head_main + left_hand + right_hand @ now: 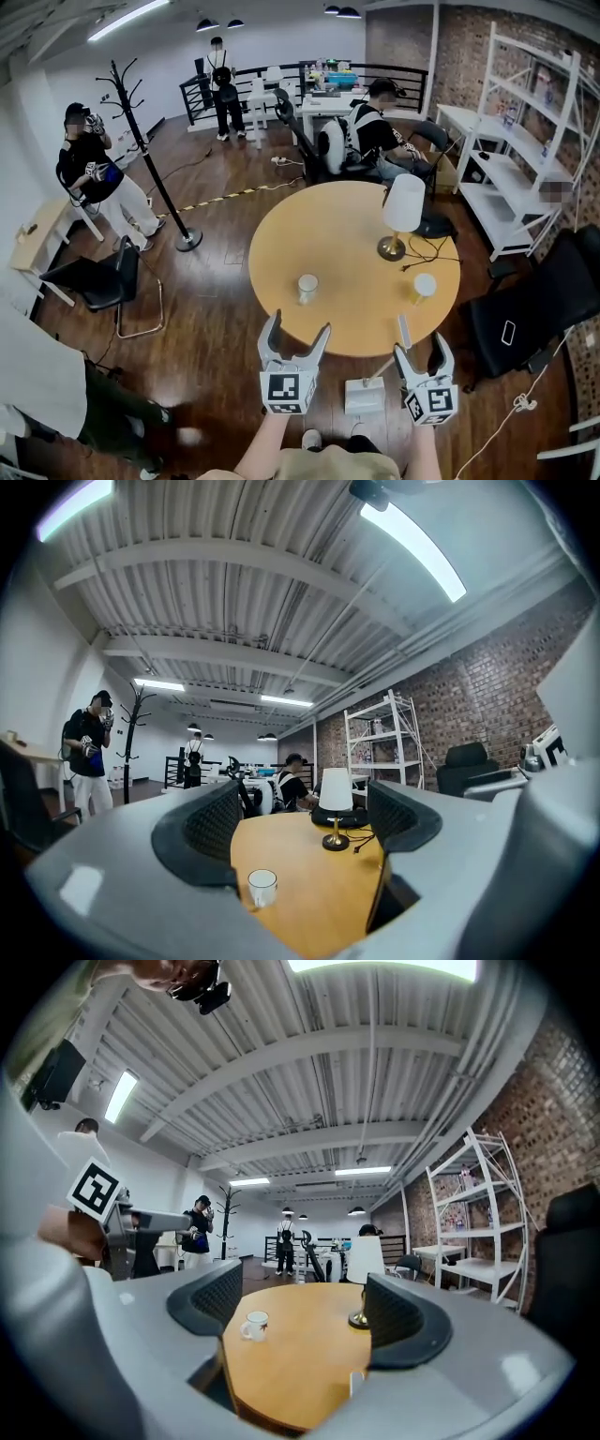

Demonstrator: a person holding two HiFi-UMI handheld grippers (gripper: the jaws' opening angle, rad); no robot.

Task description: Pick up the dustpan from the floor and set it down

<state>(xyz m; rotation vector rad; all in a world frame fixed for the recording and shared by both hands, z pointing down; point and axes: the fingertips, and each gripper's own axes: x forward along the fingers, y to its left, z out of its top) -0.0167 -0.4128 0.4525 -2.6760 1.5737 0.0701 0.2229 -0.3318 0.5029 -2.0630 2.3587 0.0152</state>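
Note:
A white dustpan [364, 396] lies on the dark wood floor below the near edge of the round wooden table [352, 309], and its thin white handle [404, 330] stands up beside the table's rim. My left gripper [298, 325] hovers left of the pan, held level toward the table, open and empty. My right gripper [422, 349] is just right of the handle and also open with nothing between its fingers. In the left gripper view the open gripper [305, 822] frames the tabletop. In the right gripper view the open gripper [300, 1312] does the same, with a white handle tip [356, 1382] low down.
On the table stand a lamp [401, 211], a white cup [307, 286] and a yellowish cup [424, 286]. A black armchair [534, 309] stands right, a black chair [98, 277] and coat stand [150, 159] left, white shelving [525, 159] far right. Several people stand or sit beyond.

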